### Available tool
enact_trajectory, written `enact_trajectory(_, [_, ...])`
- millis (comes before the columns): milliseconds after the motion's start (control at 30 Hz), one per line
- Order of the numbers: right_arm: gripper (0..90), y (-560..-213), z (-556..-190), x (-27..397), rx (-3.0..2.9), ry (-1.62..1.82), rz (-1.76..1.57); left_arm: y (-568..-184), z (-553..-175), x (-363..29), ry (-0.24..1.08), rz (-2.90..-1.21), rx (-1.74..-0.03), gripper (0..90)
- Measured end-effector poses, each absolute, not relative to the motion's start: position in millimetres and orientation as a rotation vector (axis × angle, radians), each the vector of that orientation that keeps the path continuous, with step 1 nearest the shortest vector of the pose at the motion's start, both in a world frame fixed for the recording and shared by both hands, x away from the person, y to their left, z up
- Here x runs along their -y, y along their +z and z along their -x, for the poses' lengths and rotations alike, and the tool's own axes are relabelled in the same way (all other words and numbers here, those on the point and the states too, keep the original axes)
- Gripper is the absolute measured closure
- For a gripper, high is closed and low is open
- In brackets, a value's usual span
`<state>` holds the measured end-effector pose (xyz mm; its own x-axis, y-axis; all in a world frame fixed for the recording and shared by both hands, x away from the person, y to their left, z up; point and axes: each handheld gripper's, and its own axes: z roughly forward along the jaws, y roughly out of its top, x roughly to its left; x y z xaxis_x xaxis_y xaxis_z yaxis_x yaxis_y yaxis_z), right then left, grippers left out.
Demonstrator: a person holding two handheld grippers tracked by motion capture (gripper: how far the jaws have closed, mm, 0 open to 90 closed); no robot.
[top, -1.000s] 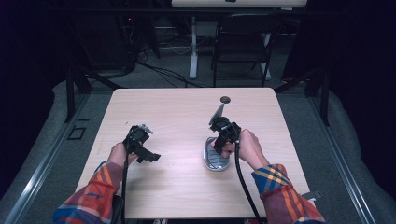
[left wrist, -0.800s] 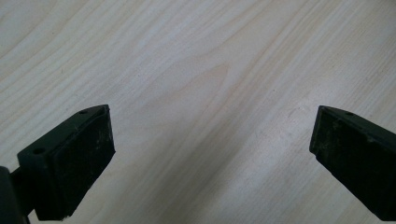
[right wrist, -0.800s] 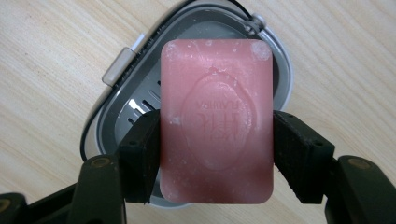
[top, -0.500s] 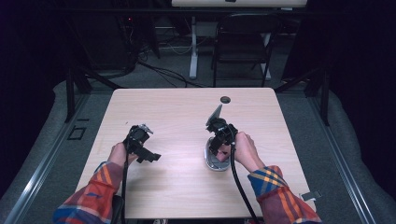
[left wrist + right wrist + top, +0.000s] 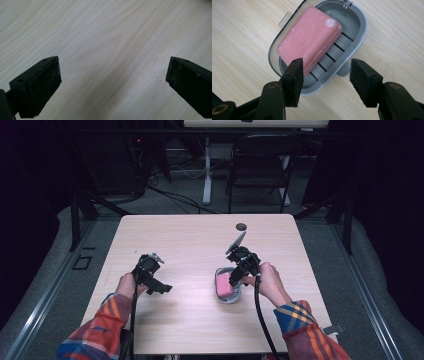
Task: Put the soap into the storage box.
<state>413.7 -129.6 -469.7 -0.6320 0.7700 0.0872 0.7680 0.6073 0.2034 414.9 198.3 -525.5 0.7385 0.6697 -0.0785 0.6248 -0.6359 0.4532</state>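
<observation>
A bar of pink soap (image 5: 309, 46) lies askew in a grey slotted soap dish (image 5: 354, 32) on a pale wooden table (image 5: 190, 240), the dish sitting toward the table's 4 o'clock quarter in the high view. The right gripper (image 5: 325, 80) hovers just above the dish's near end, jaws parted and holding nothing, one pad over the soap's lower corner and the other off past the rim toward 3 o'clock. Well apart, toward the table's 8 o'clock side, the left gripper (image 5: 112, 80) hangs over bare wood, jaws spread wide and empty. The soap looks firm and light, though its smooth, chalk-flecked faces would likely prove slippery; a clean hold probably means closing across the bar's narrow width on its two long flat sides, near the middle, rather than on a rounded corner, where it could squirt free. The dish appears thin, stiff plastic, light enough to skid if nudged. A small dark disc (image 5: 241, 226) rests near the table's far edge at 12 o'clock.
</observation>
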Motion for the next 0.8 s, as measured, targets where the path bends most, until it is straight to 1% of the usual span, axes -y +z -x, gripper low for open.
enact_trajectory(133, [39.6, -462, -409, 140, -2.788, 0.396, -1.329, -525, -415, -198, 0.135, -2.480, -0.987, 0.0])
enact_trajectory(167, [37.3, -459, -406, 145, -2.777, 0.403, -1.317, -525, -415, -198, 0.134, -2.483, -0.982, 0.0])
enact_trajectory(200, [37.3, -459, -406, 145, -2.777, 0.403, -1.317, -525, -415, -198, 0.134, -2.483, -0.982, 0.0])
enact_trajectory(233, [33.3, -455, -404, 150, -2.777, 0.420, -1.300, -525, -415, -198, 0.134, -2.483, -0.981, 0.0])
enact_trajectory(367, [27.3, -449, -397, 160, -2.754, 0.464, -1.261, -525, -414, -198, 0.136, -2.479, -0.982, 0.0])
enact_trajectory(400, [27.3, -449, -397, 160, -2.754, 0.464, -1.261, -525, -414, -198, 0.136, -2.479, -0.982, 0.0])
enact_trajectory(467, [21.9, -444, -392, 168, -2.729, 0.482, -1.216, -524, -414, -198, 0.137, -2.476, -0.980, 0.0])
enact_trajectory(600, [18.5, -442, -387, 177, -2.716, 0.482, -1.192, -524, -414, -198, 0.138, -2.475, -0.979, 0.0])
enact_trajectory(633, [15.8, -441, -383, 184, -2.701, 0.485, -1.189, -524, -414, -198, 0.137, -2.474, -0.978, 0.0])
enact_trajectory(800, [13.8, -441, -377, 199, -2.689, 0.464, -1.175, -524, -414, -198, 0.137, -2.475, -0.977, 0.0])
